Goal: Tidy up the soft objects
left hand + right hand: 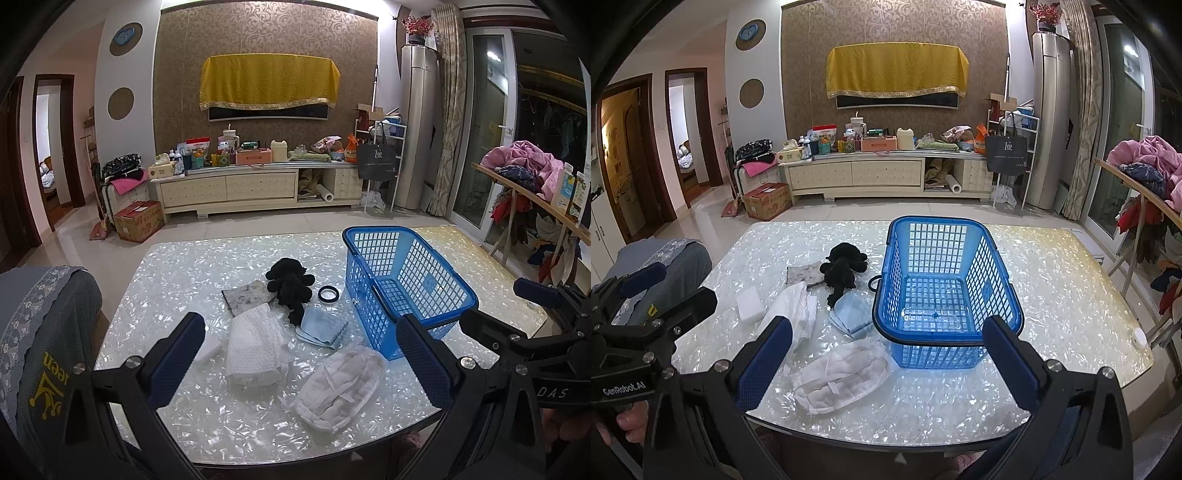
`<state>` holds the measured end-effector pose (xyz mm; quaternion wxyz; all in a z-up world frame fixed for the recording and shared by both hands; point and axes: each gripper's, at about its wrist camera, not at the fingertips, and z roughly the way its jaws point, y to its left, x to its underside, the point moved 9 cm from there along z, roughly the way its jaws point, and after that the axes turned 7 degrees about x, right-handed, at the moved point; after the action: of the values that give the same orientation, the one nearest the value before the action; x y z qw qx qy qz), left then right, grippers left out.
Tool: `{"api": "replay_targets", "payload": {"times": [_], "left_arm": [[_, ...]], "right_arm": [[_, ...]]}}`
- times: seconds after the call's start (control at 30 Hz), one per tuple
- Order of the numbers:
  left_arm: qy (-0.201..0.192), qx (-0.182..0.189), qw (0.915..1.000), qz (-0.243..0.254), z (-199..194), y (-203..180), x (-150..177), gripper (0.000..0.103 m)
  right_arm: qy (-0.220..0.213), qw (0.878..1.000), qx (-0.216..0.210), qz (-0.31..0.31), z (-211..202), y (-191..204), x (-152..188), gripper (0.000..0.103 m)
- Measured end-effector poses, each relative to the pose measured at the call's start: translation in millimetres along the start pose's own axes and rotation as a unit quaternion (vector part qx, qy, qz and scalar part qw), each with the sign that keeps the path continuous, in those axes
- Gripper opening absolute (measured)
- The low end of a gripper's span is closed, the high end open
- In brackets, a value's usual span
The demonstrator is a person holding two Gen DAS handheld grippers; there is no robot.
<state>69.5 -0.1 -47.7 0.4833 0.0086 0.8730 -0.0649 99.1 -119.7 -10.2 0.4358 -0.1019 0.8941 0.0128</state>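
A blue plastic basket (406,291) (945,291) stands empty on the pearly table (177,266) (1063,280). To its left lie a black plush toy (290,284) (844,271), a folded white towel (255,345) (796,312), a light blue cloth (321,326) (851,314), a grey patterned cloth (245,295) (801,275), a bag of white masks (338,387) (840,374) and a white sponge block (750,301). My left gripper (301,358) is open above the table's near edge, over the towel and masks. My right gripper (886,363) is open before the basket.
A black tape ring (328,294) lies between toy and basket. A chair with a grey cover (40,343) (665,273) stands at the table's left. A small white round object (1138,338) sits at the table's right edge. A clothes-laden rack (532,177) stands on the right.
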Motion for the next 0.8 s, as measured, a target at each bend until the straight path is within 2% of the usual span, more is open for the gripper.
{"api": "replay_targets", "payload": {"times": [0.8], "left_arm": [[0.006, -0.002, 1.0, -0.001, -0.2, 1.9, -6.1, 0.103]], "right_arm": [[0.0, 1.0, 0.002, -0.015, 2.0, 4.1, -5.1, 0.103]]}}
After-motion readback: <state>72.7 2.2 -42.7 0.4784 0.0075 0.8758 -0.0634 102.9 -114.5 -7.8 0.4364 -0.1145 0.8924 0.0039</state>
